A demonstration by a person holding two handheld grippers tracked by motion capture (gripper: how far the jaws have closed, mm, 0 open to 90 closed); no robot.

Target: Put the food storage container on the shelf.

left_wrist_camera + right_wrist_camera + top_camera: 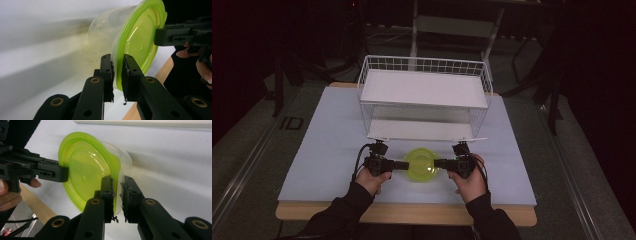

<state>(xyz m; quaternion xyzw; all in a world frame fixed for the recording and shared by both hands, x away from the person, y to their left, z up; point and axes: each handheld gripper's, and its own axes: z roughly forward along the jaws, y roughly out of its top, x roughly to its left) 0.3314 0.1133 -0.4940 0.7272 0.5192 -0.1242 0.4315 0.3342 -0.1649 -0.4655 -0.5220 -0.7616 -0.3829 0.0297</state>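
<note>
Gripping a clear tub (421,170) from opposite sides, both tongs close on the rim of its green lid (422,161). Left tongs (404,164) pinch the lid's left edge; in the left gripper view the jaws stand nearly shut with the rim (119,75) clamped between them. Right tongs (438,163) pinch the right edge; in the right gripper view the jaws likewise clamp the rim (116,195) and tub wall. Tub and lid sit near the front of the white bench (327,150), between the two hands, just in front of a white wire rack (424,95) with two shelves. Whether the tub rests on the bench or hangs just above it cannot be told
</note>
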